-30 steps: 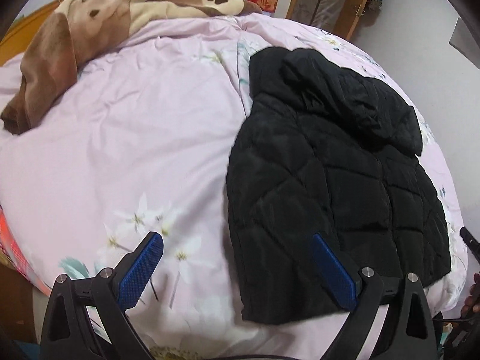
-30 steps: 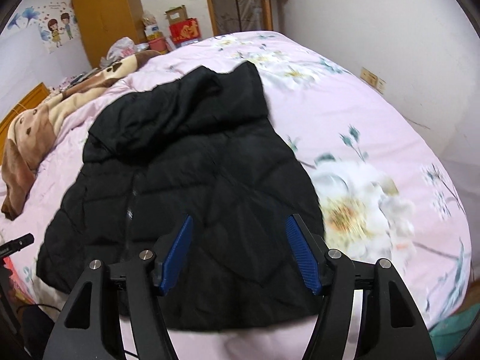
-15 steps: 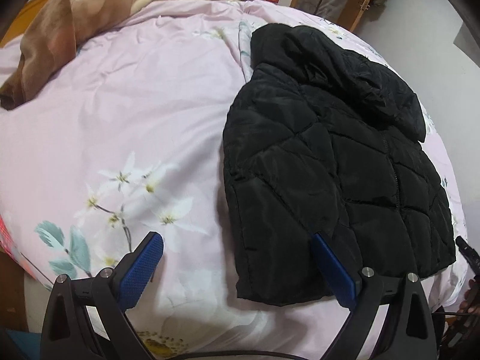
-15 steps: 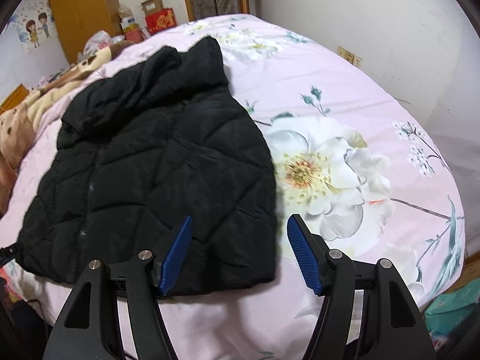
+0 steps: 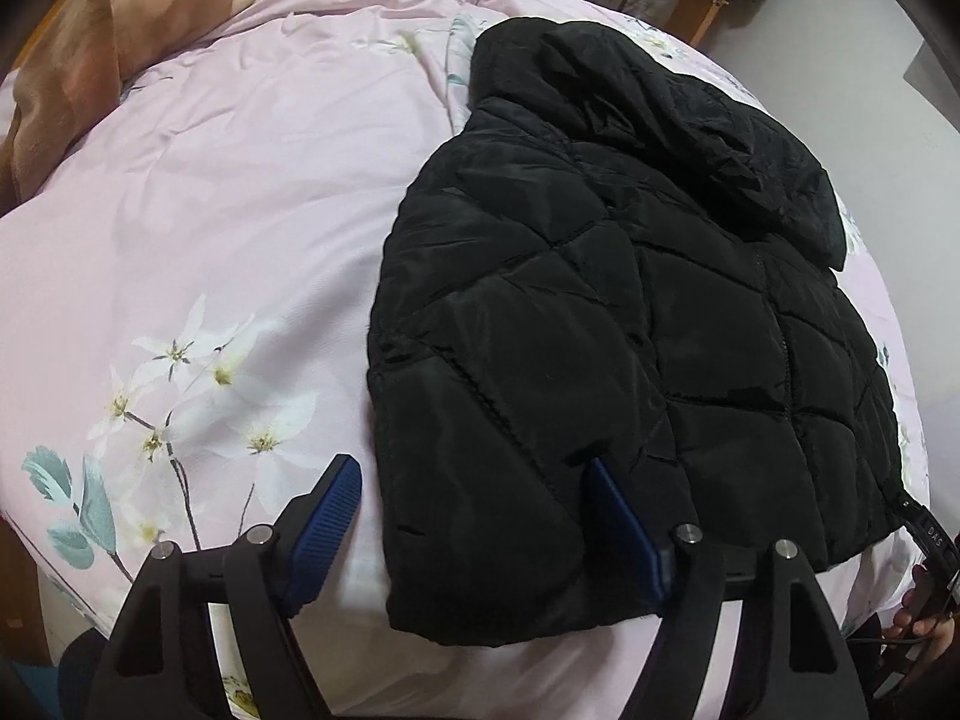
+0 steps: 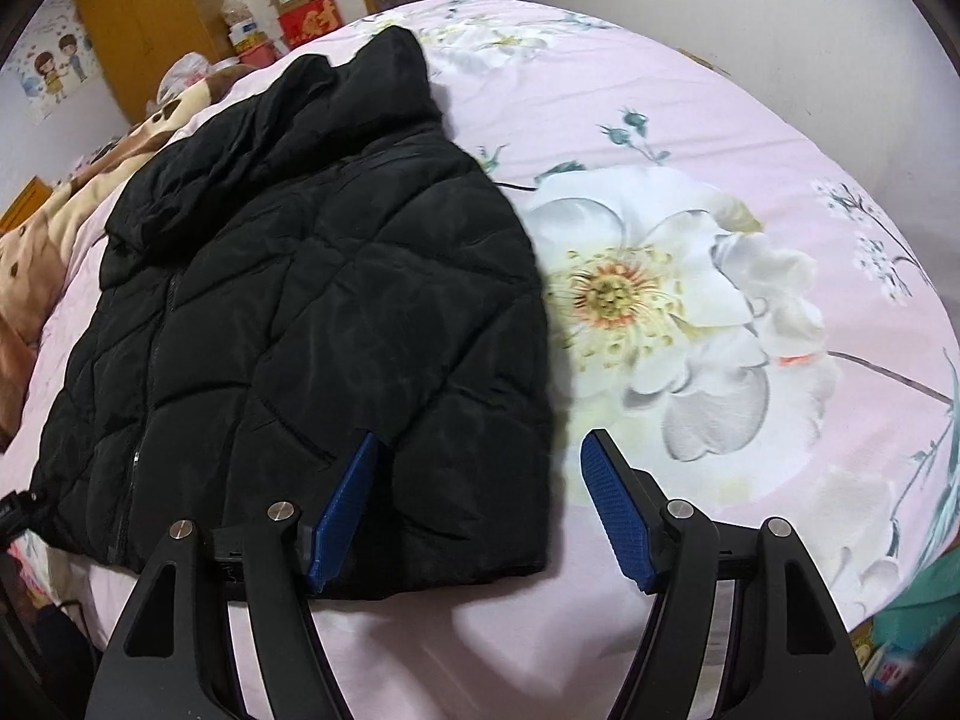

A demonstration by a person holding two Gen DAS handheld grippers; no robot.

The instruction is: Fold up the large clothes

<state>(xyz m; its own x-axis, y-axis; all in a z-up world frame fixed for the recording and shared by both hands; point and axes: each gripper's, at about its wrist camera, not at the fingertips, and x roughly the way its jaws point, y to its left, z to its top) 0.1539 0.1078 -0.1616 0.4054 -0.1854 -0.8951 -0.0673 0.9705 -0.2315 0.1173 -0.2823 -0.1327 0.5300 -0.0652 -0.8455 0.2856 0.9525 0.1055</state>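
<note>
Black quilted hooded jacket (image 5: 630,324): lying flat, zipped, on pink floral duvet (image 5: 210,228), hood toward far end.
You are holding left gripper (image 5: 474,510) spread wide, straddling jacket's hem corner.
You are holding right gripper (image 6: 480,498) spread wide over opposite hem corner.
Red box (image 6: 309,24): gold writing showing, illegible.
Cartoon couple sticker (image 6: 54,69) hanging on wall.

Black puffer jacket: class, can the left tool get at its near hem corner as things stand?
Probably yes. The left tool is open, the black puffer jacket hem corner lies between its fingers, and nothing covers it.
</note>
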